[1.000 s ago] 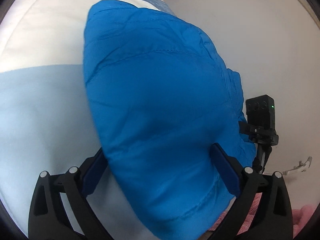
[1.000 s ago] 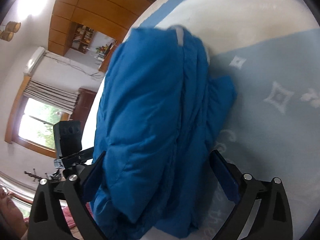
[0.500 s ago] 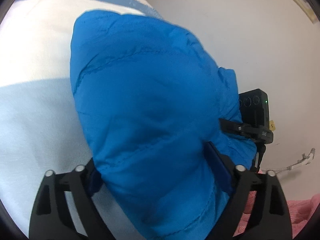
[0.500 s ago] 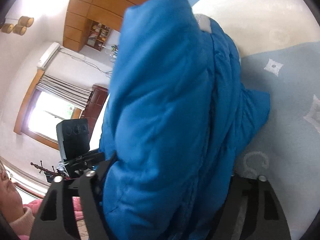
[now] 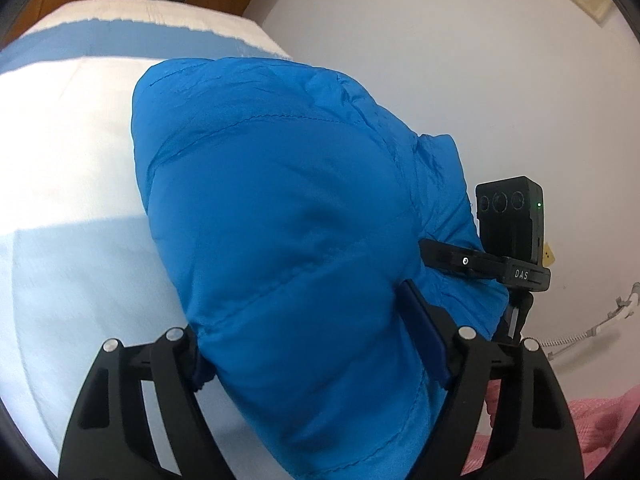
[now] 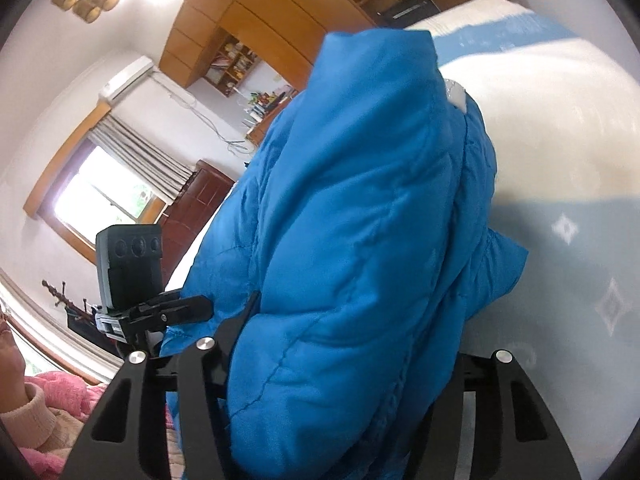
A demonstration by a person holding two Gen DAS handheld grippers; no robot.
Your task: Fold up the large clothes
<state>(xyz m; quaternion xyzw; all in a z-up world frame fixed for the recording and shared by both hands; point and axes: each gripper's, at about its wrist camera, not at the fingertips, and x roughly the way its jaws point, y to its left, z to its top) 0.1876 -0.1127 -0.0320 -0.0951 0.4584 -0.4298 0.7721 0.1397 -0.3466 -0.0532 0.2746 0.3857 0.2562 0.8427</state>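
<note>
A bright blue padded jacket (image 5: pixel 288 240) fills the left wrist view, bunched and lifted above the bed. My left gripper (image 5: pixel 312 340) is shut on its near edge, the fabric bulging between the two blue-padded fingers. The same jacket (image 6: pixel 360 260) hangs thick in the right wrist view, and my right gripper (image 6: pixel 344 360) is shut on its folded bulk. The fingertips of both grippers are mostly hidden by fabric. The other gripper's black camera block shows at the right of the left view (image 5: pixel 510 216) and at the left of the right view (image 6: pixel 130 264).
The bed cover (image 5: pixel 72 168) is white and pale blue, with diamond patterns (image 6: pixel 580 264). A white wall (image 5: pixel 460 60) lies right of the bed. Wooden cabinets (image 6: pixel 280 12), a window (image 6: pixel 100 204) and the person's pink sleeve (image 6: pixel 44 412) lie to the left.
Both grippers have closed in on the jacket and lifted it up off the bed; the jacket now stands higher and more bunched, and the room beyond shows more.
</note>
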